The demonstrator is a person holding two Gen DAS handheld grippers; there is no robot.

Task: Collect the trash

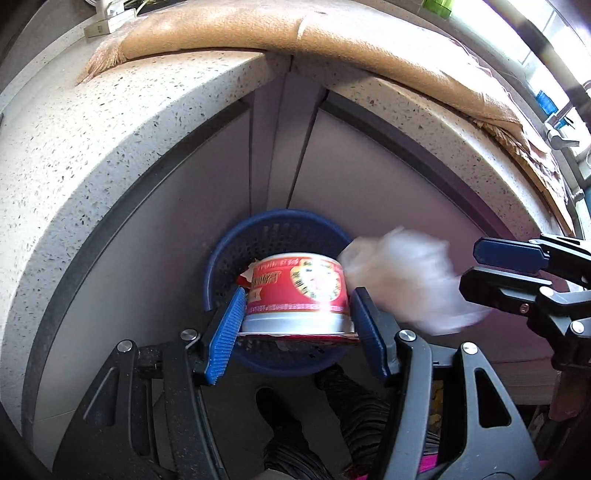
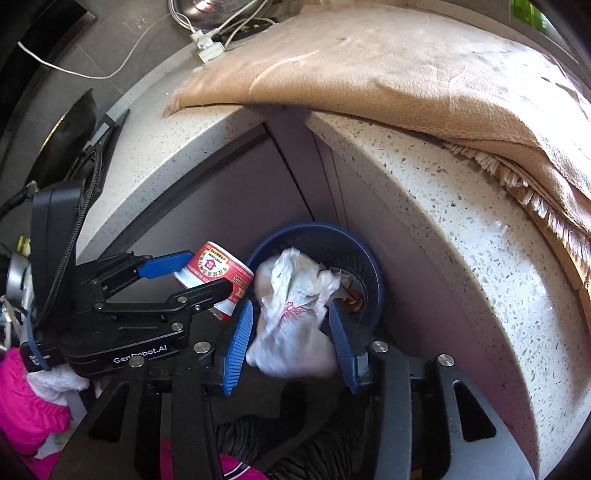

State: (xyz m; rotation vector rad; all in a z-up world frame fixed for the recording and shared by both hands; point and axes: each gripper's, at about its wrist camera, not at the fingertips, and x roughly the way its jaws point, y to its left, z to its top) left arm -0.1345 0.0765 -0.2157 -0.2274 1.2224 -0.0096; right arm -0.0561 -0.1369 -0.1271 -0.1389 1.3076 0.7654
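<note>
Blue ribbed fingers (image 1: 229,332) of the left gripper (image 1: 297,295) clamped on either side of a cup (image 1: 299,291), held on its side right above the basket (image 1: 273,221). Red paper wall with pale printed seals, white band at the base, torn foil lid hanging from the rim. Fingers (image 2: 238,347) of the right gripper (image 2: 291,306) apart, with a crumpled plastic bag (image 2: 291,295) loose between them over the basket's near edge; blurred in the left wrist view. Thin, white, wrinkled, a small red print on it. Round dark blue basket of perforated plastic, standing on the floor in the inner corner, with scraps at the bottom. Hemmed in behind by plain grey cabinet doors (image 1: 166,240) meeting at an angle. Overhung by the thick, rounded edge of the pale speckled stone bench (image 1: 110,147). Draped over that, a tan fringed cloth (image 1: 221,33). White cables (image 2: 221,26) farther back. Pink sleeve (image 2: 22,406) low at the left of the right wrist view.
</note>
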